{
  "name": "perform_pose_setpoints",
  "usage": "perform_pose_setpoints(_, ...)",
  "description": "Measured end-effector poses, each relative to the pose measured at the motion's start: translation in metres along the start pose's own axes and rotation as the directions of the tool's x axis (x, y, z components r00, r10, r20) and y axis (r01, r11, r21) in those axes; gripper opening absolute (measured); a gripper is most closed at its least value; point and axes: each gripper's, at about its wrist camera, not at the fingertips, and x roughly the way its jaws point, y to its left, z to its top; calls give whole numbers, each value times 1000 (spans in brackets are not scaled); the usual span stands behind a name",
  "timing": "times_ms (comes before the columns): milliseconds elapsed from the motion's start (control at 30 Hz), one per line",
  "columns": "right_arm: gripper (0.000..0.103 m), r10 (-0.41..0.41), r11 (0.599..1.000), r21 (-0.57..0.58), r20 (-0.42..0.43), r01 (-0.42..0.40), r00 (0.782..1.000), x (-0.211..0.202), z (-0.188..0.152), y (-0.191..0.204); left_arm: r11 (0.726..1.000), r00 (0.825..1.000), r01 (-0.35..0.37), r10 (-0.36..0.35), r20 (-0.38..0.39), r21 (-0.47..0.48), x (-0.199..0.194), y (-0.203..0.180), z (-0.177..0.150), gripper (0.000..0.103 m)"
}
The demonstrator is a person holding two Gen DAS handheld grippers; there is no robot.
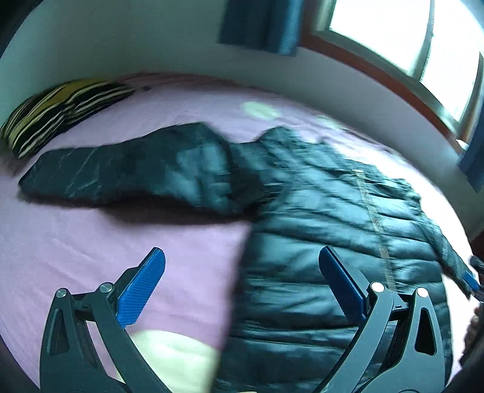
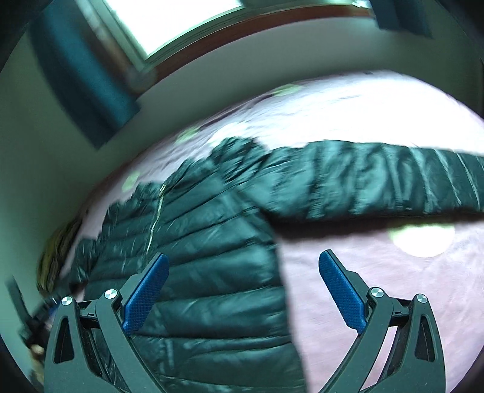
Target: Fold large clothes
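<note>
**Over the bed, 2 grippers spread above a dark jacket**

Nearest each camera, the left gripper (image 1: 242, 266) and the right gripper (image 2: 243, 270) both stand wide apart, gripping nothing. Just beyond them the black quilted jacket (image 1: 317, 217) lies flat on the pink bedsheet (image 1: 90, 241), zipper up, 1 sleeve (image 1: 121, 172) stretched sideways. Farther off sits a striped pillow (image 1: 57, 115), then the wall, blue curtain (image 1: 260, 24) and window (image 1: 393, 36).
</note>
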Motion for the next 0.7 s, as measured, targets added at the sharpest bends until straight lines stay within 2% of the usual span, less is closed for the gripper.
perform_pose_setpoints(100, 99, -2, 991, 133, 11, 0, 1000, -5, 11, -51, 996, 998, -44, 41, -37, -76, 17, 37, -4, 101)
perform_pose_setpoints(200, 99, -18, 960, 280, 33, 8, 999, -10, 18, -109, 987, 997, -67, 60, -52, -148, 29, 68, -9, 101)
perform_pose_setpoints(267, 98, -32, 926, 377, 60, 7, 998, -16, 19, -147, 982, 997, -56, 47, -57, -182, 33, 83, -11, 101)
perform_pose_setpoints(333, 98, -53, 886, 464, 80, 10, 995, -20, 20, -183, 978, 1000, -20, 15, -25, -207, 31, 90, -9, 101)
perform_pose_setpoints(467, 98, -93, 814, 580, 148, -11, 985, -29, 20, -235, 973, 1000, 2, -8, -25, -230, 33, 94, -8, 101)
perform_pose_setpoints(567, 92, -106, 770, 636, 213, -56, 971, -37, 20, -262, 971, 1000, 12, -17, -21, -239, 33, 94, -8, 101)
perform_pose_setpoints(633, 84, -132, 748, 661, 238, -61, 962, -41, 26, -276, 972, 1000, 8, -14, -23, -236, 35, 97, -9, 101)
perform_pose_setpoints(700, 70, -162, 715, 697, 242, -55, 957, -42, 26, -290, 973, 1000, -2, -5, -31, -230, 37, 95, -8, 101)
